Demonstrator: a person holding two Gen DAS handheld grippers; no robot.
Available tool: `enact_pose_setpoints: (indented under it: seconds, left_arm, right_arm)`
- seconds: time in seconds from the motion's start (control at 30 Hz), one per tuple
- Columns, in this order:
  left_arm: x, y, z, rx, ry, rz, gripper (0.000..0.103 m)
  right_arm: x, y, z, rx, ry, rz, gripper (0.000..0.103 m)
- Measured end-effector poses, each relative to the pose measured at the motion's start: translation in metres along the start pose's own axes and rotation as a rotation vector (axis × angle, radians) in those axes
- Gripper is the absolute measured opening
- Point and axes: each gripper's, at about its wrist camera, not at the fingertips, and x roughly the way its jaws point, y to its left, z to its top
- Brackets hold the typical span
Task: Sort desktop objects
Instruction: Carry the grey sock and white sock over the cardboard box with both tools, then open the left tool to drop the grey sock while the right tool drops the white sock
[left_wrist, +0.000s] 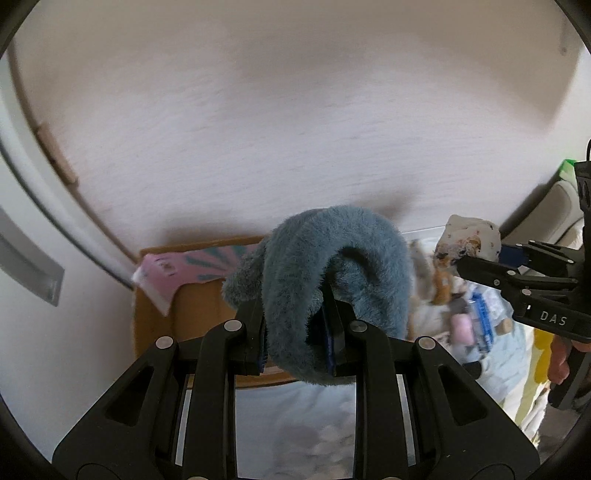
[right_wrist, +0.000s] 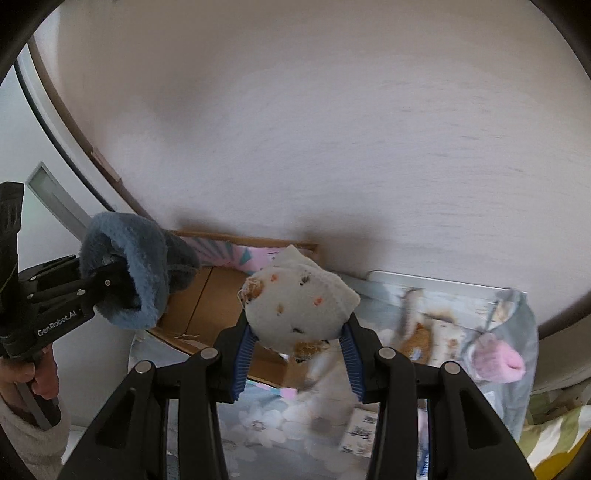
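Note:
My left gripper (left_wrist: 295, 321) is shut on a fuzzy blue-grey sock (left_wrist: 325, 273), held in the air above a brown cardboard box (left_wrist: 155, 317). It also shows at the left of the right wrist view, the sock (right_wrist: 129, 266) draped over the fingers. My right gripper (right_wrist: 299, 347) is shut on a cream sock with small coloured dots (right_wrist: 299, 306), held above the edge of the box (right_wrist: 207, 295). In the left wrist view that cream sock (left_wrist: 469, 236) hangs from the right gripper at the far right.
A pink and teal patterned cloth (left_wrist: 166, 273) lies in the box. A white tray (right_wrist: 436, 284) to the right holds several socks, with a pink one (right_wrist: 498, 360) in a clear bag. A pale wooden board (right_wrist: 332, 129) stands behind. A floral cloth (right_wrist: 266, 424) lies below.

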Motion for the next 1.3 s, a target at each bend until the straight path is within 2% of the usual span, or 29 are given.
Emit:
enact_pose_setpoints:
  seconds: [0.23,0.5,0.6,1.13,1.17,1.2,1.27,1.3]
  left_arm:
    - [0.028,0.046,-0.011,-0.024,0.042,0.047,0.020]
    - [0.052,0.076,-0.025,-0.055,0.115,0.056,0.020]
    - [0.062,0.084,-0.030,-0.071,0.142,0.059,0.020]
    - [0.070,0.086,-0.036,-0.071,0.152,0.049,0.022]
    - [0.068,0.087,-0.036,-0.077,0.141,0.033,0.024]
    - [0.067,0.087,-0.036,-0.082,0.138,0.022,0.032]
    - [0.065,0.088,-0.035,-0.095,0.138,0.023,0.067]
    - [0.064,0.088,-0.034,-0.100,0.126,0.040,0.097]
  right_arm:
    - [0.042,0.040,0.007,-0.036,0.056,-0.007,0.040]
    - [0.093,0.072,0.003,-0.045,0.132,0.002,0.040]
    - [0.105,0.072,0.001,-0.043,0.163,0.000,0.040]
    - [0.118,0.085,0.001,-0.063,0.200,0.003,0.042]
    - [0.118,0.087,0.000,-0.068,0.202,-0.004,0.043]
    - [0.120,0.088,0.000,-0.077,0.208,-0.017,0.046]
    - [0.121,0.090,-0.004,-0.089,0.226,-0.022,0.052]
    - [0.124,0.091,-0.005,-0.092,0.235,-0.015,0.061]
